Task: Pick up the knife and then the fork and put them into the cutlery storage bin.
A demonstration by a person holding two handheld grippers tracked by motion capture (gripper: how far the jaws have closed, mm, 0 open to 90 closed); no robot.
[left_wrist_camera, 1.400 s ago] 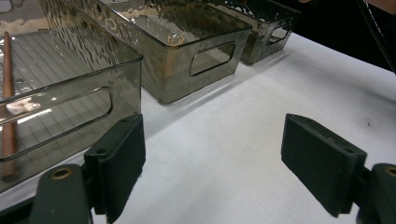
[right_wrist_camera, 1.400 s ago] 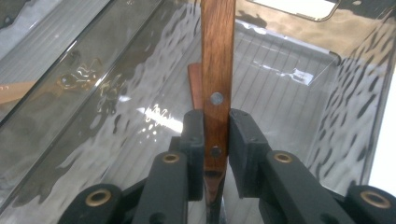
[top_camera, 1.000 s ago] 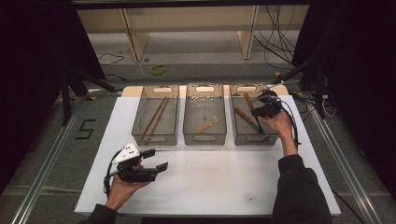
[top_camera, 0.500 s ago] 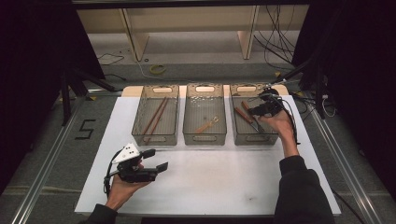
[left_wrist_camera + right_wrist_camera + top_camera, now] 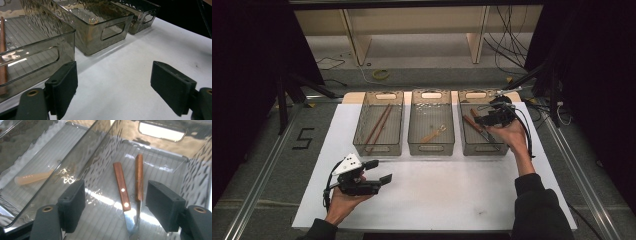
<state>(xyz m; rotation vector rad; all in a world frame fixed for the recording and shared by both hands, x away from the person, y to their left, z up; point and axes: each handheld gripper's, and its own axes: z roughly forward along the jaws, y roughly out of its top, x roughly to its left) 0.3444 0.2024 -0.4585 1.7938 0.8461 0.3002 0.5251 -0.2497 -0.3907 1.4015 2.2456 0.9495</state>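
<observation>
At the near left of the white tabletop (image 5: 452, 200), the left tongs (image 5: 378, 171) are held in a hand just above the surface, their jaws spread wide with nothing between them, pointed toward the row of bins. Farther back, three clear bins are set side by side: the left bin (image 5: 378, 148) is seen to contain long brown sticks (image 5: 378, 126), and the middle bin (image 5: 431, 147) a pale handled utensil (image 5: 433, 134). Over the right bin (image 5: 484, 148), the right tongs (image 5: 113, 202) are held; their jaws have just been opening and now stand wide apart, gripping nothing. Two wooden-handled knives (image 5: 121, 186) are seen lying side by side on the floor of that bin, just beyond the jaws, handles toward the far wall.
</observation>
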